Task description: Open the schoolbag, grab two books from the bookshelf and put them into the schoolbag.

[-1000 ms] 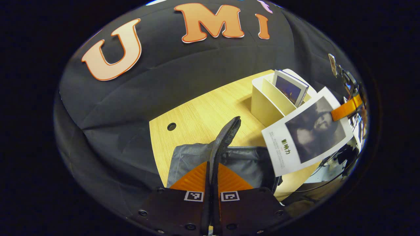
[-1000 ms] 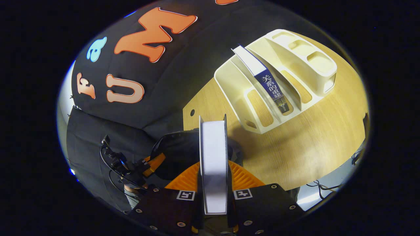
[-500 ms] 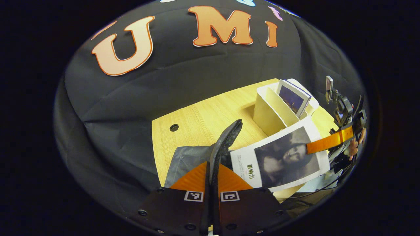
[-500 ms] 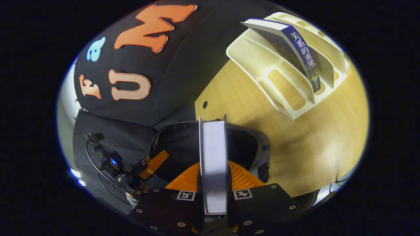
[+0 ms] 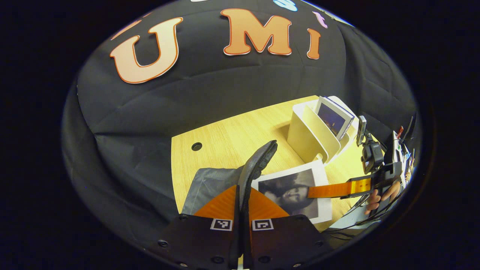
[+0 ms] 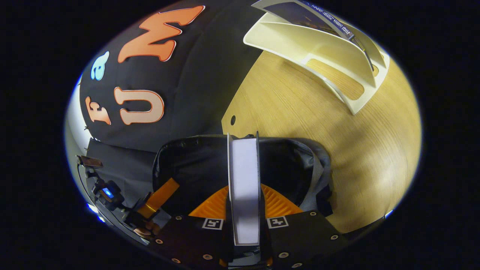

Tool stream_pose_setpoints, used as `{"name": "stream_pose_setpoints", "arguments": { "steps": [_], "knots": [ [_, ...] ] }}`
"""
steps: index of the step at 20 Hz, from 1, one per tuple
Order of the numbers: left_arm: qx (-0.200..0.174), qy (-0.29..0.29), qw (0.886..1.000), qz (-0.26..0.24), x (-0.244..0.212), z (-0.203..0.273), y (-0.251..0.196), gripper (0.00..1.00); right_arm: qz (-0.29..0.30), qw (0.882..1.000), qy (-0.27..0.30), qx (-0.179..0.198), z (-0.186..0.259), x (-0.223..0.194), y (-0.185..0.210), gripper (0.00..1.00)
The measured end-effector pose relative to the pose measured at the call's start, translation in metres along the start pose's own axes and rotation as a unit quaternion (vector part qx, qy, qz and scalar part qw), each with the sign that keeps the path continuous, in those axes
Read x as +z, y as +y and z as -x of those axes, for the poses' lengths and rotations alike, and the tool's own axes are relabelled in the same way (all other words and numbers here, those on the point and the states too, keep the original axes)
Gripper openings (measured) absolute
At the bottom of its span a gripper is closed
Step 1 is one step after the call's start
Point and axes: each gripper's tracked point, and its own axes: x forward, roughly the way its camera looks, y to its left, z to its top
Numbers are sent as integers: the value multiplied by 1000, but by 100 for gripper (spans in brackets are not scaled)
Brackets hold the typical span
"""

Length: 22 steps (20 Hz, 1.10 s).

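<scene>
- The schoolbag (image 6: pixel 315 168) sits open on my worktop (image 6: pixel 356 157).
- My right hand-held gripper (image 6: pixel 243 210) squeezes a white book (image 6: pixel 244 187) over the bag's mouth.
- My left hand-held gripper (image 5: pixel 242 210) pinches the bag's flap (image 5: pixel 258 165).
- The bookshelf (image 5: pixel 311 135) holds another book (image 5: pixel 333 120).

Left tongs (image 5: pixel 242 202) clamped tight; right tongs (image 6: pixel 243 202) gripping, angled downward.
</scene>
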Motion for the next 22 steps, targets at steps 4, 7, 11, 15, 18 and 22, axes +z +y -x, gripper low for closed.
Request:
{"name": "stream_pose_setpoints", "arguments": {
  "steps": [4,7,11,15,18,22],
  "knots": [
    [0,-4,1000,1,-1,1,-4,5,-4,1000,-19,19,-19,1,7,28],
    [-3,-9,1000,-5,-2,-1,-5,5,2,999,-17,32,-27,-7,13,28],
    [8,-9,1000,8,-1,-1,-4,5,-1,999,-13,44,-23,-9,14,28],
    [-4,-2,1000,11,-2,-3,-12,5,1,999,-14,52,-37,-11,9,27],
    [-4,-1,1000,8,-1,-5,-19,5,23,999,-6,41,-57,-20,7,27],
    [9,6,1000,12,-2,-7,-17,5,16,999,36,20,-65,-29,2,35]
  ]
}}
